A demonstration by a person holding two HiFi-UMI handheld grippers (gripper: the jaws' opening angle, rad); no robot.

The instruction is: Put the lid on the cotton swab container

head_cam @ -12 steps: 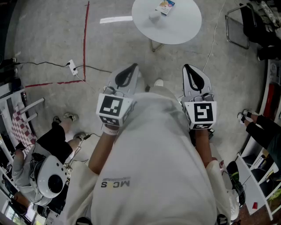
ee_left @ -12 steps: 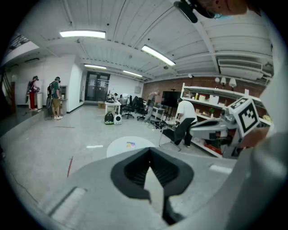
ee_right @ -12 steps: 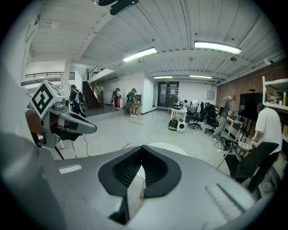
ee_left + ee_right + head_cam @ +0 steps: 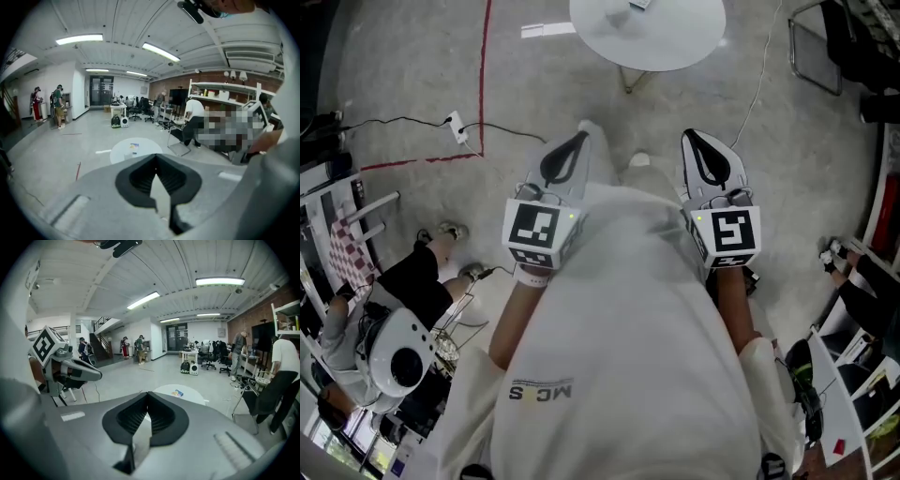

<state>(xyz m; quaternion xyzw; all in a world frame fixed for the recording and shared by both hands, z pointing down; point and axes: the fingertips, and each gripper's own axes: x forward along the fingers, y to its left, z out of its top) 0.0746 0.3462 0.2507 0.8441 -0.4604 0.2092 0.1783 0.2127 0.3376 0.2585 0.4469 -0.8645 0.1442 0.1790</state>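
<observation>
Distance was the main matter at this moment. In the head view, the left claw (image 4: 579,142) and the right claw (image 4: 694,141) were held out side by side before the wearer's pale shirt. Both stopped well short of the round white counter (image 4: 675,42) ahead. Only the corner of a small box (image 4: 639,4) showed at the counter's far edge. The cotton swab container could not be made out on the counter in this view.

In the left gripper view, that claw's jaws met at their tips with nothing between them. Past them lay the counter (image 4: 123,149), with the coloured box on it. A small pale thing (image 4: 128,154) sat just beside the box on the counter's near side. It was too small to tell whether it was the container, the lid or neither.

In the right gripper view, the jaws were likewise together and empty. The counter stood beyond the tips, and the left claw was off to the counter's left.

The task looked not yet begun. Doing it well would probably mean walking up square to the counter and telling lid from container. Both claws would then need opening before the reach, one to steady the container and the other to carry the lid level.
</observation>
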